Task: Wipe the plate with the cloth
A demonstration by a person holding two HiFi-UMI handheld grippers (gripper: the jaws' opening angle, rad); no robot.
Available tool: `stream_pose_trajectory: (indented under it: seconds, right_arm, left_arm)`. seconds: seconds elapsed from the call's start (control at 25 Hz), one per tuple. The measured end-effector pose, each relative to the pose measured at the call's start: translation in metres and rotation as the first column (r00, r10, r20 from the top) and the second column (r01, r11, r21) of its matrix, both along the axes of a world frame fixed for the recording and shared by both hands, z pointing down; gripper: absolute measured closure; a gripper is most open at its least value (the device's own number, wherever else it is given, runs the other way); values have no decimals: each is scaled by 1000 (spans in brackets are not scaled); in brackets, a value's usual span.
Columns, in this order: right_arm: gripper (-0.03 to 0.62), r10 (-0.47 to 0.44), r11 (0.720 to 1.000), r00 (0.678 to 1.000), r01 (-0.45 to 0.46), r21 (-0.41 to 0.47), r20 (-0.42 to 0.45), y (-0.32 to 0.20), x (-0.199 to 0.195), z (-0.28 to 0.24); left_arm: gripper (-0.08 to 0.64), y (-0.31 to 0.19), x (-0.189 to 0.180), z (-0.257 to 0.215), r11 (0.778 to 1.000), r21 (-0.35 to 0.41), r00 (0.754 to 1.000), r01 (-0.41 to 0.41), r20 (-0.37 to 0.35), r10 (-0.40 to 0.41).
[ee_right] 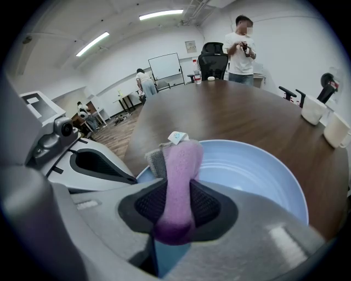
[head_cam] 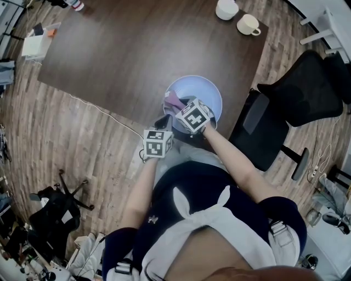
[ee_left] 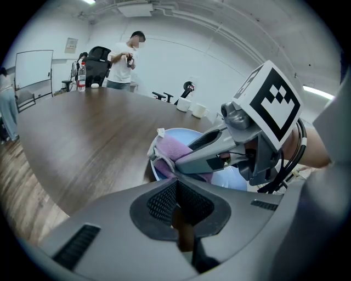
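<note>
Worktop [head_cam: 137, 49] is a big dark-brown slab with matte wood grain and rounded corners. It stands on a floor [head_cam: 66, 137] of grey-brown wood-look planks, and a thin white cable [head_cam: 98, 110] trails across the floor. Room is an open office: white walls, strip lights [ee_right: 160, 14], a whiteboard [ee_right: 166, 66] at the back, a black chair [head_cam: 299, 90] at the worktop's right side, a person [ee_right: 240, 49] standing at the far end. Two cream cups [head_cam: 248, 24], glossy and round, sit at the far right corner, well apart from our work. Plate [head_cam: 205, 90] is pale blue, round and smooth with a raised rim, at the near edge of the worktop right in front of us. Cloth [head_cam: 174, 100] is soft, fuzzy lilac with a grey side and a small white label [ee_right: 177, 136]. It's bunched into a roll over the plate's near-left rim. Right gripper [ee_right: 176, 189] has it: its fingers [ee_right: 211, 206], black mesh pads in grey plastic shells, are clamped on the roll and held partly apart by its thickness. The cloth sticks out past the tips over the plate. Left gripper [ee_left: 175, 184] sits just left of the right one, tips at the plate's near rim. Its fingers are closed to a slit with only a brown sliver showing in the gap, and we can't tell if they nip the rim. Both carry white cubes [head_cam: 193, 116] with black square markers.
</note>
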State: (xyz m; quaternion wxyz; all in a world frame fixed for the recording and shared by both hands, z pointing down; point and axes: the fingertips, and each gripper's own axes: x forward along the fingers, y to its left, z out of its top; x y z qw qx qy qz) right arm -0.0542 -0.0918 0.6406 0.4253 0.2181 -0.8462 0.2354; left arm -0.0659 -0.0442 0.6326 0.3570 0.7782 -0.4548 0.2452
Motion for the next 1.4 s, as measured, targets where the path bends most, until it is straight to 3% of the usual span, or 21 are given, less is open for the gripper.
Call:
stream_pose_trajectory:
  seconds: [1.4]
  right_arm:
    - [470,24,991,1000,-26,128,19,-45,22,1]
  left_arm:
    - [554,-2,-2,0,1000,6,1000,-12,12,12]
